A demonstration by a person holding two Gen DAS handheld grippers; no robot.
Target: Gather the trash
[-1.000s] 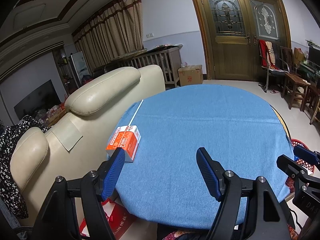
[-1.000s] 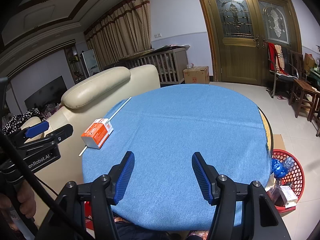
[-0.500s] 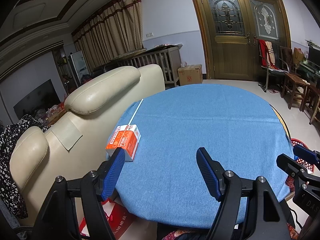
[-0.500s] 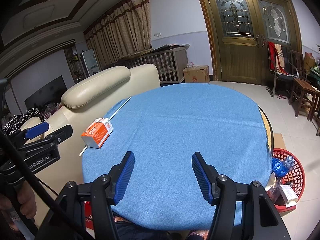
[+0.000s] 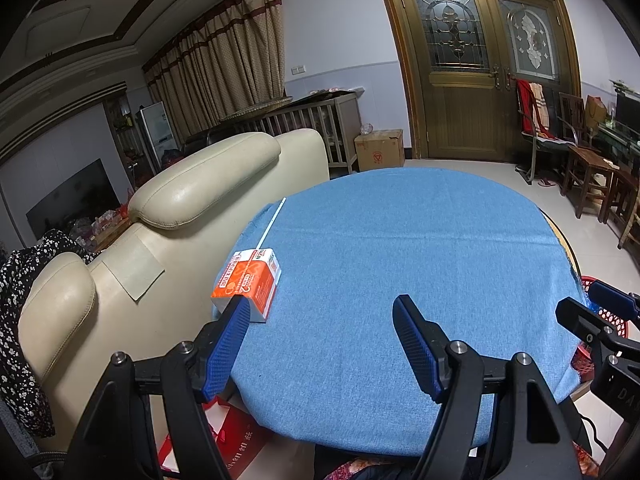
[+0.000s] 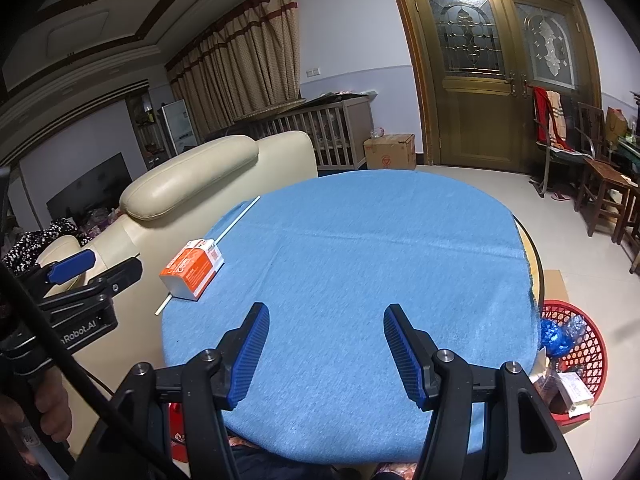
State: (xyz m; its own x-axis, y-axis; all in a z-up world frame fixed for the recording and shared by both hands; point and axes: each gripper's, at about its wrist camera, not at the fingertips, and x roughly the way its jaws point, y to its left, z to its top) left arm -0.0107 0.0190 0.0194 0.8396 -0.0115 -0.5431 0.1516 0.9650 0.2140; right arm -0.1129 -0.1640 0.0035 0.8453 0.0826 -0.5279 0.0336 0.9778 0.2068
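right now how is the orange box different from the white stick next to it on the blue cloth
The orange box is a chunky carton, orange and white with print; the white stick is thin, long and plain. The box lies wholly on the blue cloth, while the stick's near end pokes out past the cloth's edge. The stick runs under or right behind the box. Both lie flat at the cloth's left edge, untouched by either claw.

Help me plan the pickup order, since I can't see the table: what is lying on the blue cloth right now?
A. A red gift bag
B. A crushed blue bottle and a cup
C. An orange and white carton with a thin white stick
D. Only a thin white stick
C: the orange and white carton lies near the cloth's left edge, with the thin white stick running past it; the rest of the blue cloth shows nothing else.
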